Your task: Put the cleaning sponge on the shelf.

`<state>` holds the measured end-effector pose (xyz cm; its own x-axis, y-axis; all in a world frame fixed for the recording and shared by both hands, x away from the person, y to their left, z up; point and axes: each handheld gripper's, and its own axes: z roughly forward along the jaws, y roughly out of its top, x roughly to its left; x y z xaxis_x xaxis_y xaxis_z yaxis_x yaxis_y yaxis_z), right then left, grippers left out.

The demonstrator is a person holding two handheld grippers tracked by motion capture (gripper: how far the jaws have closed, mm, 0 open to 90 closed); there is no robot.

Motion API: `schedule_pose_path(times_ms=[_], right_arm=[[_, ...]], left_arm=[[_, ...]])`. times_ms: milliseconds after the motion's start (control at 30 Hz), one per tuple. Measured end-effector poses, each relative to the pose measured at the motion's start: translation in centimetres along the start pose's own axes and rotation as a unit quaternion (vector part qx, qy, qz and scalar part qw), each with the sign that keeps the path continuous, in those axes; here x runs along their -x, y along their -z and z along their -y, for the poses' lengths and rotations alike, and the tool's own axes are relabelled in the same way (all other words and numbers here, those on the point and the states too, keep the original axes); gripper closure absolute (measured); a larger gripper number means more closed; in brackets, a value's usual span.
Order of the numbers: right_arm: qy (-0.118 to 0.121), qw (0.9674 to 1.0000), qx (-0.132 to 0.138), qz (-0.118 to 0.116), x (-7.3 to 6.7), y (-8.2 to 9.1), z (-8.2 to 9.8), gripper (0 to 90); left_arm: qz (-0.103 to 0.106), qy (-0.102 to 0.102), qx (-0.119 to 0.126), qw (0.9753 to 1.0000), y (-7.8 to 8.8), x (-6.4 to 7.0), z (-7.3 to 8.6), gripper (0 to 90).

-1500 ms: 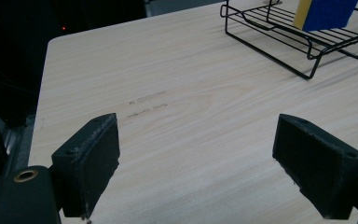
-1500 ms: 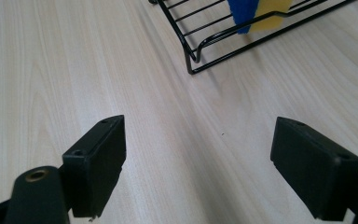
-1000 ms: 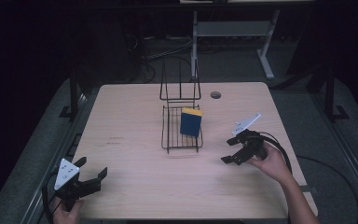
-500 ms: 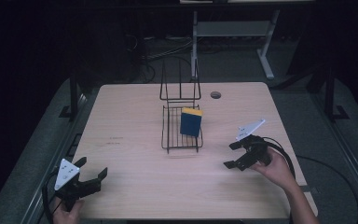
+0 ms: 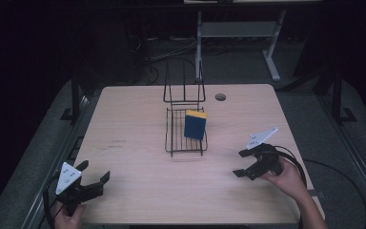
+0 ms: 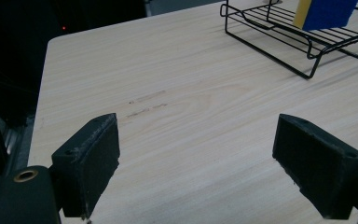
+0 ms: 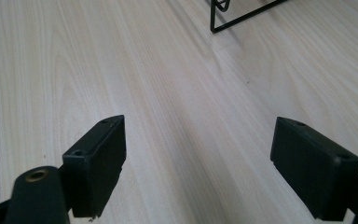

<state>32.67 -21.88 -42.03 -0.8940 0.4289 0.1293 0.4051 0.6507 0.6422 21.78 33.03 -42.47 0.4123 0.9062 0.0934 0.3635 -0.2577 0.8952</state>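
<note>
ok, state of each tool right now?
Left tool: open, holding nothing, over the table.
Right tool: open, holding nothing, near the wire rack.

A pale wooden table carries a black wire rack near its middle (round hole just beyond it).

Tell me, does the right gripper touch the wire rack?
Apart. The high view shows bare table between the right gripper and the wire rack.

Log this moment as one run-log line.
left gripper: open, empty | right gripper: open, empty | sponge: upright in wire rack | table: wood
</note>
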Motion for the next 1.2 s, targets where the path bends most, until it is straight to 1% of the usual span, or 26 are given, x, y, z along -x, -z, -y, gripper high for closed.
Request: schedule_pose_path(times_ms=[333,567,700,867,900,1000,1200], right_arm=[[-0.007,1.0,0.004,0.003,-0.5,0.6,1.3,17.7],[-0.003,1.0,0.003,0.006,-1.1,0.8,2.0,17.7],[-0.007,0.9999,0.004,0.007,-1.4,0.9,2.3,17.7],[-0.005,0.9999,0.006,0.007,-1.6,0.9,3.0,17.7],[-0.01,0.9999,0.007,0.006,-1.6,0.9,3.2,17.7],[-0.014,0.9998,0.007,0.007,-1.7,0.9,3.7,17.7],[-0.018,0.9997,0.013,0.009,-2.3,1.1,4.5,17.7]], left_arm=[[-0.001,0.0,-0.001,1.0,0.0,0.0,0.0,14.1],[0.0,0.0,0.0,1.0,0.0,0.0,0.0,14.1],[0.0,0.0,0.002,1.0,0.0,0.1,0.0,14.1],[0.0,0.0,0.0,1.0,0.0,0.0,0.0,14.1],[0.0,0.0,0.0,1.0,0.0,0.0,0.0,14.1],[0.001,-0.001,0.001,1.0,0.0,0.1,0.0,14.1],[0.0,-0.001,0.001,1.0,-0.1,0.1,0.0,14.1]])
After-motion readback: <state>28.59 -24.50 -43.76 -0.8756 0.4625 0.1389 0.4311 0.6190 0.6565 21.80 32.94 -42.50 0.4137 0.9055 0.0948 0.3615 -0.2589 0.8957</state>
